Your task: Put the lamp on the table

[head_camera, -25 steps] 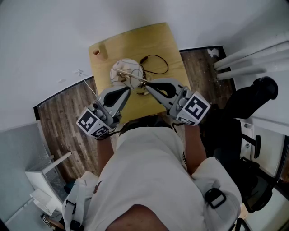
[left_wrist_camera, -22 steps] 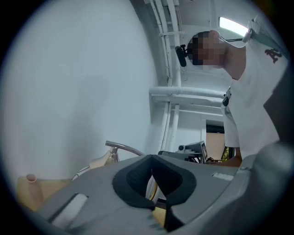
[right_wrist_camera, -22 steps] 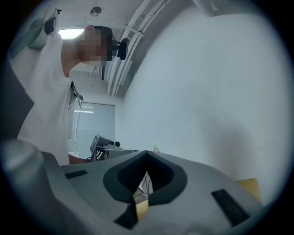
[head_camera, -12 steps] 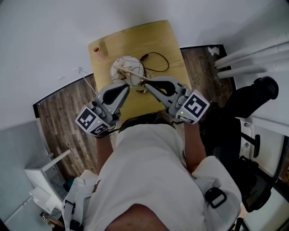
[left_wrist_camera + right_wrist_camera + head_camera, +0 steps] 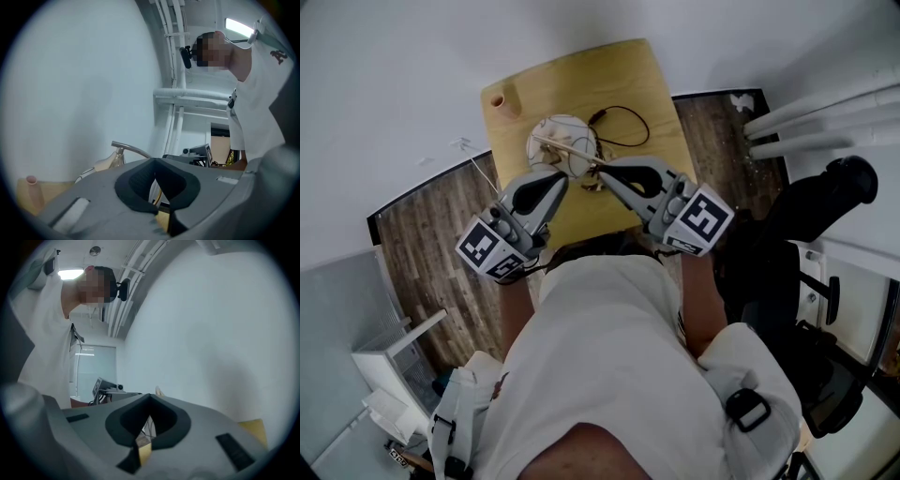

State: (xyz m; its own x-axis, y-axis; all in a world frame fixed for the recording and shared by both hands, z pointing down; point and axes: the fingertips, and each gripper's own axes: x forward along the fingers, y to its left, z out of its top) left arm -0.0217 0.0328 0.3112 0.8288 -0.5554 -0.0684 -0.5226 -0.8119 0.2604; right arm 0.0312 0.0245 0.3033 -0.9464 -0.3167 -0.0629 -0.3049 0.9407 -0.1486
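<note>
Lamp (image 5: 561, 150) lies on the wooden surface (image 5: 581, 80); I see left gripper (image 5: 553, 180) and right gripper (image 5: 604, 172) just beside it, both pressed together, empty.

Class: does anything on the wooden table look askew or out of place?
The black cord of the lamp sprawls in a loose loop across the table, and a thin rod slants across it. Whether the lamp stands upright is unclear.

Far strip of table (image 5: 609, 75) lay bare, passable. Lamp (image 5: 562, 145) and looped cord (image 5: 600, 118) crowded the middle; small cup (image 5: 499, 101) stood at far-left corner; wall (image 5: 394, 75) close behind.
</note>
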